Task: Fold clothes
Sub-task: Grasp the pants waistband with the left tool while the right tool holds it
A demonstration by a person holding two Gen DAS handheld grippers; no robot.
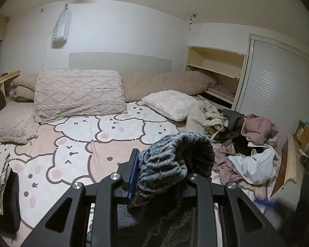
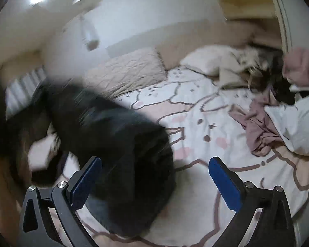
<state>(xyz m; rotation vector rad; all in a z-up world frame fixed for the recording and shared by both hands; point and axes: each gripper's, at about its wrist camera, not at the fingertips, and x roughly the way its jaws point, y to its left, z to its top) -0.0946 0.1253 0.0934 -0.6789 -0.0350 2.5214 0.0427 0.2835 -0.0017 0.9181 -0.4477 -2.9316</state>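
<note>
My left gripper (image 1: 157,177) is shut on a grey-blue knitted garment (image 1: 175,154), which bunches over the fingers and hangs down below them, above the bear-print bed sheet (image 1: 76,144). My right gripper (image 2: 154,177) is open and empty; the view is motion-blurred. A dark blurred mass (image 2: 117,144), which may be the same knit garment, hangs in front of its left finger. A pile of unfolded clothes lies at the bed's right side: mauve (image 1: 257,127), white (image 1: 255,164) and dark pieces. It also shows in the right wrist view (image 2: 278,115).
Quilted pillows (image 1: 78,92) and a white fluffy pillow (image 1: 171,103) lie at the head of the bed. Folded items (image 1: 2,177) sit at the left edge. A shelf niche (image 1: 216,72) and slatted door (image 1: 278,86) are on the right, and a wooden bed rail (image 1: 292,160).
</note>
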